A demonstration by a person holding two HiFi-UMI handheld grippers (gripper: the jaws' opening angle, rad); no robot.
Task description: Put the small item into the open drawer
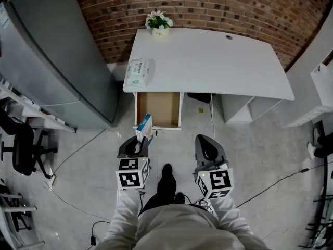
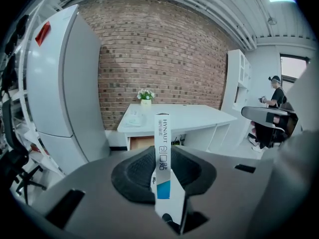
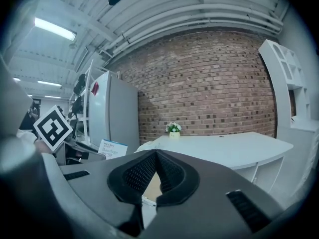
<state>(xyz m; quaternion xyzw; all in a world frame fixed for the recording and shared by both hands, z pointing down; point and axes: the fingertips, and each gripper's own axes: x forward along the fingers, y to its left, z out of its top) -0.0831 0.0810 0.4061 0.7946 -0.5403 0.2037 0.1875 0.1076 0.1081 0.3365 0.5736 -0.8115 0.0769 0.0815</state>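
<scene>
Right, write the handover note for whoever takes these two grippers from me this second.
Left gripper: shut on the small box, which stands upright between the jaws.
Right gripper: shut, nothing between its jaws.
Drawer: open under the left end of the white desk, ahead of the left gripper; the part in view looks bare.
Done: the box is in the grip and the drawer is open.
Left: carry the box forward over the drawer, lower it in, then open the left jaws. The right gripper probably need not do anything.
</scene>
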